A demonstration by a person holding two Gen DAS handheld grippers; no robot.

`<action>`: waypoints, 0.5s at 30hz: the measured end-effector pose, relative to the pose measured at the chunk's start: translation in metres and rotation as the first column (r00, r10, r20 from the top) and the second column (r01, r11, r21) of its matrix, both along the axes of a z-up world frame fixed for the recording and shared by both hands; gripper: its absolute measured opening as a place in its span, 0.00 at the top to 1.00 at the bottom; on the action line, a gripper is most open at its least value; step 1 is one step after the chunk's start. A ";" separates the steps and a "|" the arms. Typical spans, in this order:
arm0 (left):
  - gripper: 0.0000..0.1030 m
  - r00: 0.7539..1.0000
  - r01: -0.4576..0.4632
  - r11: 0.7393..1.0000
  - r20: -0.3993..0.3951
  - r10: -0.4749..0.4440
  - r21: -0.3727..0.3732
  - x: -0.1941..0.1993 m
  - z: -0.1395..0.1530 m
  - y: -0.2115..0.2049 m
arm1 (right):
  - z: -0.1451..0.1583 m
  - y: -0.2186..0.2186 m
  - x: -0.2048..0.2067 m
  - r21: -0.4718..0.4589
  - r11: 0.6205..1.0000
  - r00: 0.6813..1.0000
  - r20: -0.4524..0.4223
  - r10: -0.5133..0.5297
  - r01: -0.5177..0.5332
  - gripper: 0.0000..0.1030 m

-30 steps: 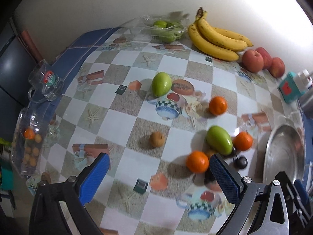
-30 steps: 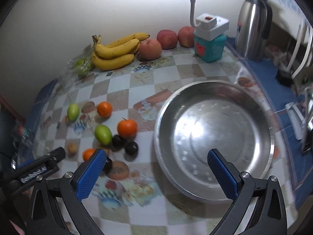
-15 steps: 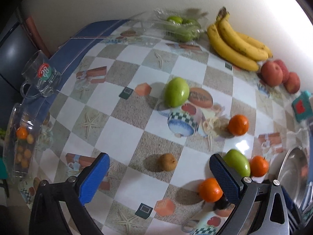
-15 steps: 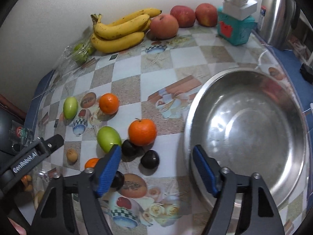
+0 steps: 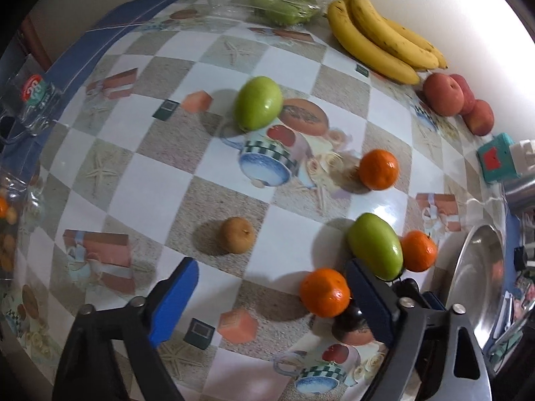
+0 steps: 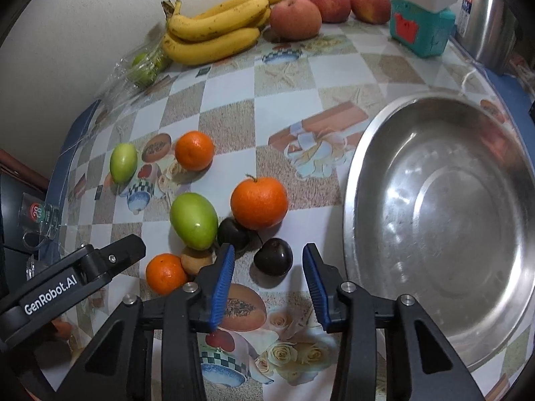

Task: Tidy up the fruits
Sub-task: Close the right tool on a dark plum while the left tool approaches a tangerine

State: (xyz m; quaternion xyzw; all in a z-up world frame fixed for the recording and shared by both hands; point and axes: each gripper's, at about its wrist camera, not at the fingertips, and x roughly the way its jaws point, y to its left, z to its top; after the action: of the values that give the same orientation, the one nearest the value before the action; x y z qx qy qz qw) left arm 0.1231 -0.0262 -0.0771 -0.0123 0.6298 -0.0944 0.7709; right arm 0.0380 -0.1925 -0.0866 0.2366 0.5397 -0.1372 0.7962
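Note:
Loose fruit lies on the patterned tablecloth. My right gripper (image 6: 267, 274) is open, its blue pads on either side of a dark plum (image 6: 273, 256), not touching it. A second plum (image 6: 232, 232), an orange (image 6: 259, 202) and a green mango (image 6: 194, 220) lie just beyond. My left gripper (image 5: 271, 295) is open and empty; a small brown fruit (image 5: 236, 235) lies ahead of it and an orange (image 5: 324, 291) sits by its right pad. Another mango (image 5: 257, 103) and orange (image 5: 379, 169) lie farther off. An empty steel bowl (image 6: 444, 220) stands at the right.
Bananas (image 6: 214, 30), three red apples (image 6: 294, 18) and bagged green fruit (image 6: 145, 65) line the back wall. A teal box (image 6: 421, 30) and steel kettle (image 6: 488, 23) stand at back right. A glass mug (image 5: 31, 100) stands at the left edge.
My right gripper moved left and down toward the dark plum and narrowed its jaws around it. My left gripper moved forward and left over the table, still open.

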 end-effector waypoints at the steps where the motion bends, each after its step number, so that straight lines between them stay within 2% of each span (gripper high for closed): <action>1: 0.17 1.000 0.003 1.000 -0.003 -0.003 -0.007 -0.001 0.000 -0.002 | -0.003 0.000 0.001 -0.004 1.000 1.000 -0.009 0.002 -0.002 0.58; 10: 0.38 0.998 0.018 0.998 -0.057 -0.022 -0.068 -0.002 -0.006 -0.011 | -0.011 0.005 0.005 -0.006 0.999 0.999 -0.025 0.032 -0.032 0.66; 12: 0.41 0.997 0.015 0.996 -0.075 -0.021 -0.087 -0.003 -0.009 -0.011 | -0.011 0.004 0.006 -0.003 1.000 0.999 -0.022 0.028 -0.028 0.67; 15: 0.44 0.995 0.020 0.994 -0.092 -0.030 -0.104 -0.005 -0.012 -0.014 | -0.011 0.003 0.006 -0.010 1.000 1.000 -0.022 0.022 -0.022 0.73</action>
State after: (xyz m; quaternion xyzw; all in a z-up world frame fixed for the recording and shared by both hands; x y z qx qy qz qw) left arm 0.1179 -0.0397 -0.0888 -0.0485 0.6596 -0.1359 0.7376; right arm 0.0436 -0.1894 -0.0977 0.2252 0.5504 -0.1339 0.7928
